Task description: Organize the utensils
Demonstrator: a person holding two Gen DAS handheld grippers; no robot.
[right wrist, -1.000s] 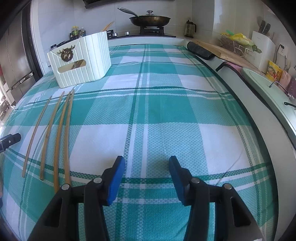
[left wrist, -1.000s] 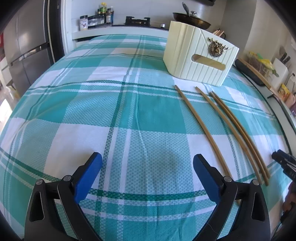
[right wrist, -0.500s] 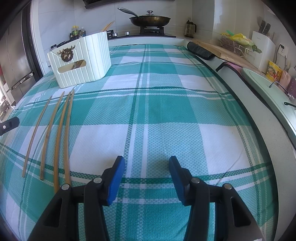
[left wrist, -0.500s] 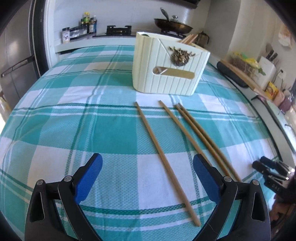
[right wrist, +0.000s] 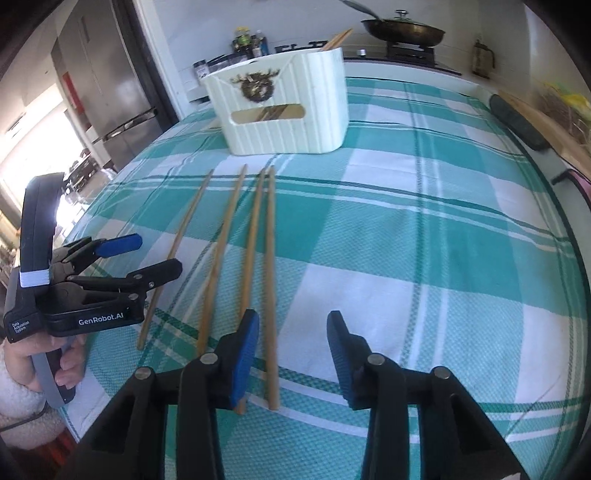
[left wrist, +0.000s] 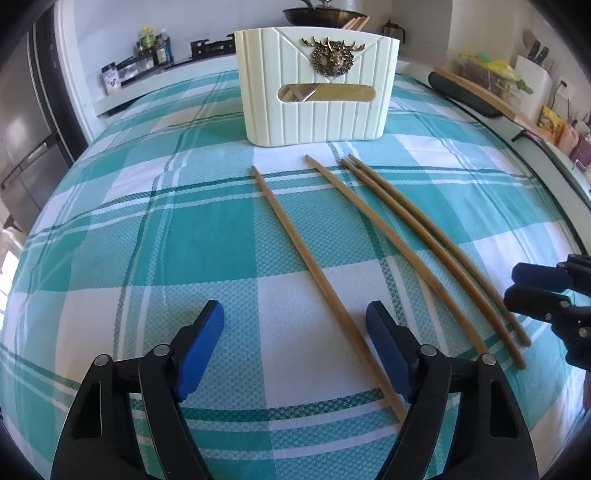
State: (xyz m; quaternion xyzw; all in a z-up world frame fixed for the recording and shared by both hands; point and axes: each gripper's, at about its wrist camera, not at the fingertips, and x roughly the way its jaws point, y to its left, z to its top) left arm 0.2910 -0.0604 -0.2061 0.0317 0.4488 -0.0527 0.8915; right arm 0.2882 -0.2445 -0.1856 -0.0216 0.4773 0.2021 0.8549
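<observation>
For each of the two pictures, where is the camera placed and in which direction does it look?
Left wrist view: sits on the left tool, looking forward and down over the checked tablecloth at four chopsticks and the cream holder; its closing jaws stand around the leftmost chopstick's near end; the right tool enters at the right edge.
Right wrist view: sits on the right tool, facing the same way; its closing jaws stand around the rightmost chopstick; the left tool and a hand show at left.
Shared: chopsticks, holder, tablecloth, stove pan.
</observation>
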